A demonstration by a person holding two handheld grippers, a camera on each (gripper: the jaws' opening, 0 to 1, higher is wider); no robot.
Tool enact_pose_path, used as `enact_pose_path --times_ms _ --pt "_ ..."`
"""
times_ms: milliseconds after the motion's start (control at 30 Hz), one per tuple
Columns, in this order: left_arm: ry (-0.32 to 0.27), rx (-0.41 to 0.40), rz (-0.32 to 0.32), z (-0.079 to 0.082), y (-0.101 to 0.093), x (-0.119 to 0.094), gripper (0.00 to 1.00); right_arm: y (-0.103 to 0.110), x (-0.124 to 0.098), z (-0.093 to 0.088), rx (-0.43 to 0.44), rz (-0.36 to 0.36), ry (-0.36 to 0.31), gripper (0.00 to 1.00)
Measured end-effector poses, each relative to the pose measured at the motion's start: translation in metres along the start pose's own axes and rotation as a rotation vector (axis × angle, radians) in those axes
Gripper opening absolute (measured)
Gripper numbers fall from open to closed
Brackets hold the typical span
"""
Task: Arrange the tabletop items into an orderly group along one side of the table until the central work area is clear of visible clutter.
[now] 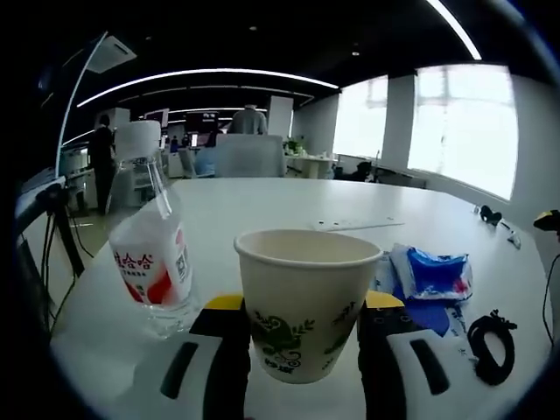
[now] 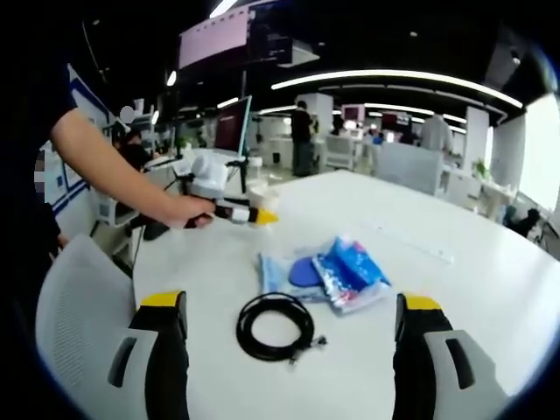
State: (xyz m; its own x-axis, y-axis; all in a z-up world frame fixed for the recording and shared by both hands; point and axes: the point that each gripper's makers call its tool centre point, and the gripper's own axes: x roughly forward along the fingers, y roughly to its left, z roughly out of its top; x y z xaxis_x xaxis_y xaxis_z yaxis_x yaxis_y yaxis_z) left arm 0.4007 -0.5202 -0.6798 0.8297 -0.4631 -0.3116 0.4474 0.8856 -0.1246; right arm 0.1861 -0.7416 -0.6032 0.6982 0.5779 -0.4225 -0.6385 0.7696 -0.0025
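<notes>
A cream paper cup [image 1: 304, 297] with a green print stands on the white table [image 1: 280, 201], and my left gripper [image 1: 306, 346] is shut on it, the jaws pressing its lower sides. Just left of the cup is a clear plastic bottle [image 1: 153, 254] with a white cap and a red and white label. Blue packets [image 1: 433, 276] and a black coiled cable [image 1: 490, 346] lie to the right. My right gripper [image 2: 290, 301] hangs open over the table with nothing in it. The cable coil [image 2: 276, 325] lies between its jaws, the blue packets [image 2: 337, 271] just beyond. Farther off, a hand [image 2: 188, 210] holds the left gripper [image 2: 254, 214].
A white mesh chair [image 2: 74, 306] stands at the table's near edge beside the person. A flat white strip [image 1: 354, 224] lies further along the table. Small black items [image 1: 490, 215] sit near the far right rim. Office desks, chairs and people are beyond the table.
</notes>
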Motion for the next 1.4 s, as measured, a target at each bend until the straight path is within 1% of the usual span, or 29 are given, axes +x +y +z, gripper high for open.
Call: enact_pose_path --times_ms 167,300,500,633,733,800,867,1000,1233,1400 --pt "-0.002 -0.005 0.004 -0.003 0.004 0.004 0.47 -0.001 0.002 -0.008 0.011 -0.001 0.018 0.97" --pt "0.007 0.007 0.004 -0.010 0.006 0.009 0.47 -0.005 0.002 -0.011 0.022 -0.008 0.023 0.97" --pt "0.025 0.010 0.006 -0.018 0.007 0.014 0.47 -0.010 0.001 -0.013 0.027 -0.015 0.030 0.96" --pt "0.037 0.032 0.004 -0.023 0.006 0.016 0.47 -0.013 0.002 -0.014 0.029 -0.017 0.034 0.96" --pt "0.046 0.035 0.012 -0.027 0.009 0.017 0.47 -0.014 0.003 -0.014 0.028 -0.018 0.037 0.96" --pt "0.064 0.044 0.021 -0.032 0.011 0.017 0.47 -0.015 0.004 -0.014 0.029 -0.018 0.036 0.96" --pt "0.066 0.041 0.021 -0.035 0.012 0.018 0.47 -0.015 0.005 -0.014 0.032 -0.019 0.037 0.96" --pt "0.070 0.047 0.018 -0.036 0.012 0.020 0.46 -0.015 0.007 -0.015 0.033 -0.016 0.042 0.96" --pt "0.076 0.054 0.031 -0.034 0.018 0.025 0.46 -0.016 0.006 -0.019 0.037 -0.019 0.049 0.96" --pt "0.085 0.060 0.031 -0.036 0.018 0.027 0.45 -0.019 0.004 -0.022 0.054 -0.028 0.051 0.96"
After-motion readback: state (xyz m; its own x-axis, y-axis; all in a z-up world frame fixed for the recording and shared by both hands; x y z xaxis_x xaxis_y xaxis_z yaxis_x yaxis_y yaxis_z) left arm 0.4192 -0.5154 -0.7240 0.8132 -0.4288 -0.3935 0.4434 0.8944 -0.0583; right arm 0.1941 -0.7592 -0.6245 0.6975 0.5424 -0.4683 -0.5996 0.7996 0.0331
